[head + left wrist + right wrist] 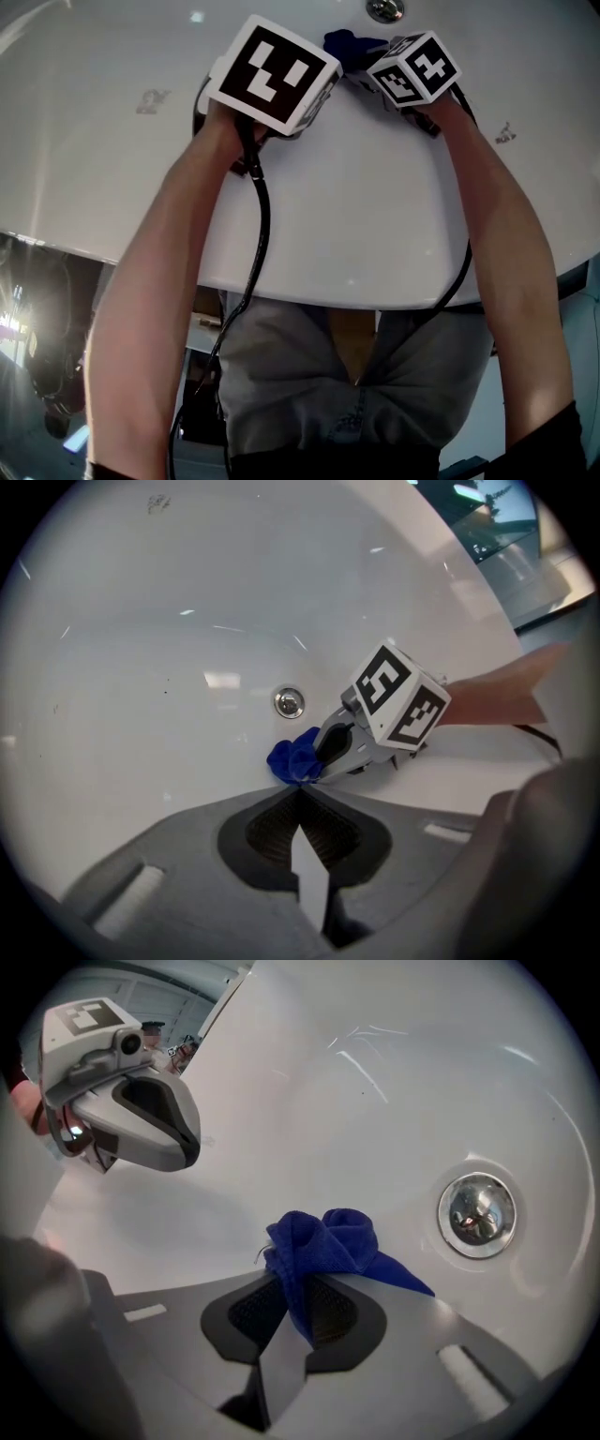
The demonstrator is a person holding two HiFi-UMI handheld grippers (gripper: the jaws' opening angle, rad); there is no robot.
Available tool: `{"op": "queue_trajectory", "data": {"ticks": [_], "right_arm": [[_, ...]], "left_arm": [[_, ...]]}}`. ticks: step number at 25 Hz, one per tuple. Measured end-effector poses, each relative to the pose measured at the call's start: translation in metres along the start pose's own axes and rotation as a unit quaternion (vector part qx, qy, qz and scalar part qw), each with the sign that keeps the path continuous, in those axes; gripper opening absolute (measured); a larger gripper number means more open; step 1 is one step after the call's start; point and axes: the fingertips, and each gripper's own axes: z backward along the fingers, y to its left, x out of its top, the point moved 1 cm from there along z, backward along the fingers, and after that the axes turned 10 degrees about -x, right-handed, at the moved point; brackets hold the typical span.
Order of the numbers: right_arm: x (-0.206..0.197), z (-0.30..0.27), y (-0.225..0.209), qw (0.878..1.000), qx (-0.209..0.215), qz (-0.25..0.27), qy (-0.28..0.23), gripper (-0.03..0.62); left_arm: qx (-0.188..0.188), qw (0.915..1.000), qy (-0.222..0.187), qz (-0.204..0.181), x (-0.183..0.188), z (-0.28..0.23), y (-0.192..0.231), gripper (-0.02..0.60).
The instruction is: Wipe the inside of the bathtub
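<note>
white bathtub [103, 159] fills the head view, with the person leaning over its rim from 6 o'clock. left gripper [300, 801] has its jaws pressed together on nothing; in the right gripper view it sits at 10 o'clock of the cloth, apart from it. right gripper [298, 1299] pinches a bunched blue cloth [323, 1239] between its pads, and the wad looks to lie against the tub's inside wall. chrome drain [476, 1215] is at 3 o'clock of the cloth, near it. judgement: the wiping stroke is in hand (no dirt shows, so progress can't be told). to do it well, grip firmly, press the wad into the curve, overlap strokes around the drain, hold hard jaw tips off the enamel, and park the left gripper out of the path.
</note>
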Motion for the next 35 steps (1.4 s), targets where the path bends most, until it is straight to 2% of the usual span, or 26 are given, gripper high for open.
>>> {"op": "queue_trajectory", "data": {"ticks": [4,12,23,28,31,35], "right_arm": [[-0.008,-0.012,0.004,0.999,-0.002,0.029,0.028,0.051],[-0.029,-0.019,0.03,0.99,0.021,0.097,0.102,0.05],[-0.037,0.022,0.071,0.986,0.065,0.117,0.096,0.049],[-0.041,0.04,0.092,0.984,0.086,0.118,0.102,0.049],[-0.041,0.052,0.105,0.982,0.1,0.123,0.105,0.049],[-0.043,0.071,0.127,0.979,0.118,0.131,0.099,0.049]], "left_arm": [[0.009,0.9994,-0.016,-0.028,0.006,-0.001,0.003,0.005],[0.022,0.9994,0.01,-0.026,-0.014,0.007,0.003,0.005],[-0.003,0.9999,0.002,-0.014,-0.026,0.019,-0.024,0.005],[-0.009,0.9996,0.024,-0.014,-0.036,0.028,-0.032,0.005],[-0.029,0.9996,0.001,-0.002,-0.032,0.035,-0.041,0.005],[-0.032,0.9995,-0.009,-0.002,-0.029,0.045,-0.048,0.005]]}}
